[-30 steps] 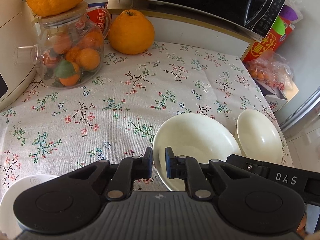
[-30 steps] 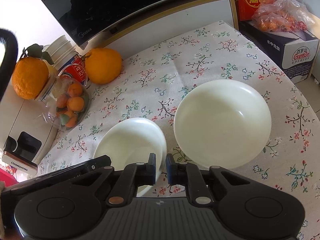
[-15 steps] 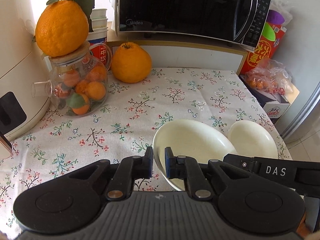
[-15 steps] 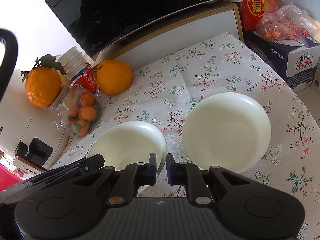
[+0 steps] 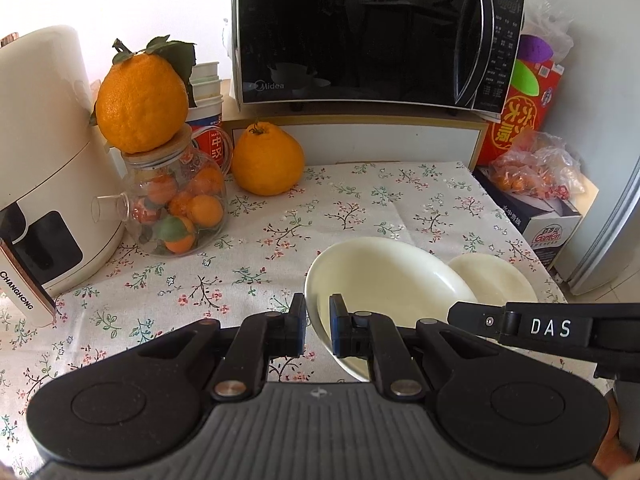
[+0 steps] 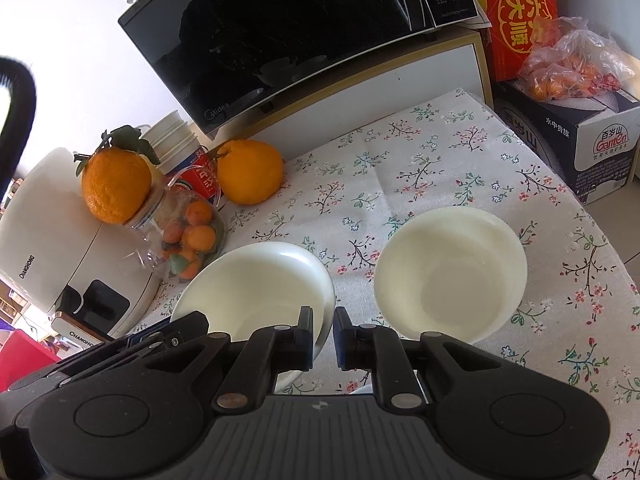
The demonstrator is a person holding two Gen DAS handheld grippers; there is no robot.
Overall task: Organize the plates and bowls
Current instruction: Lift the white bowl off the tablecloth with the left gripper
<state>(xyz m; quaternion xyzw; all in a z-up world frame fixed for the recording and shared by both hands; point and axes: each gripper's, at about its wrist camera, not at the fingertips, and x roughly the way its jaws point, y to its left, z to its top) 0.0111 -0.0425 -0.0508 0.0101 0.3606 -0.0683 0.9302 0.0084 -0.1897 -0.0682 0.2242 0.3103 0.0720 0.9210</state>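
Left gripper (image 5: 318, 330) is pinching the plate's (image 5: 384, 264) rim, right gripper (image 6: 323, 338) clenched empty; next, stacking onto the bowl (image 6: 450, 274).

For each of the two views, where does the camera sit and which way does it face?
Left wrist: sits on the left gripper, looking forward and down across the floral table at the microwave; its fingers pinch a plate rim, and the right gripper crosses at right.
Right wrist: sits on the right gripper, angled down over the table, left gripper at lower left.
Shared: that plate, the bowl, the microwave.
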